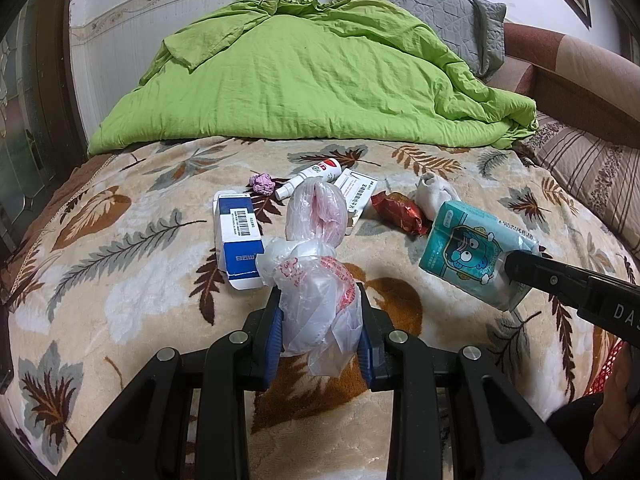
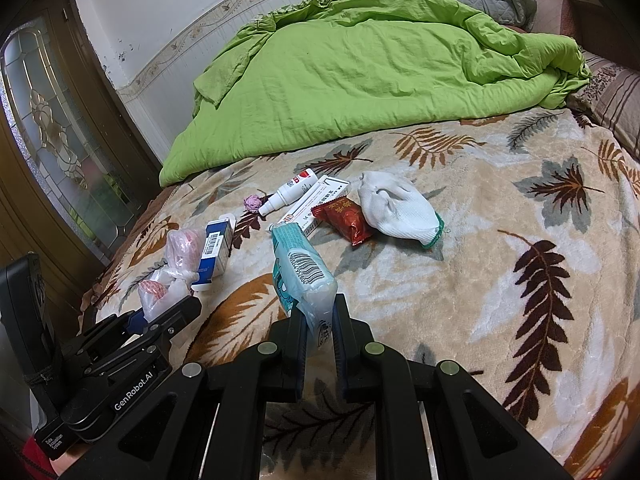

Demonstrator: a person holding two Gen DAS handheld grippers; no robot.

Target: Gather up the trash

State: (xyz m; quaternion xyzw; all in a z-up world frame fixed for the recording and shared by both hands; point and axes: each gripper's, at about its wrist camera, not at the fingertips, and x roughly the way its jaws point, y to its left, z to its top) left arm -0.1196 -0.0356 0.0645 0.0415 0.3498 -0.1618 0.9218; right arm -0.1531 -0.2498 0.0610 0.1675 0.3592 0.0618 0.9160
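Observation:
My left gripper (image 1: 318,304) is shut on a crumpled clear plastic bag (image 1: 316,276) with red print, held up above the leaf-patterned blanket (image 1: 120,320). My right gripper (image 2: 320,312) is shut on a teal tissue pack (image 2: 300,276), also seen in the left wrist view as the tissue pack (image 1: 464,248) at the right. On the blanket lie a blue and white box (image 1: 238,236), a pink paper wad (image 1: 262,184), a white spray bottle (image 1: 312,176), a white printed box (image 1: 358,192), a red wrapper (image 1: 396,208) and a white glove (image 2: 396,208).
A rumpled green quilt (image 1: 304,76) covers the far half of the bed, with a grey pillow (image 1: 432,12) behind it. A striped cushion (image 1: 592,168) lies at the right. A wooden door with patterned glass (image 2: 52,148) stands at the left edge of the bed.

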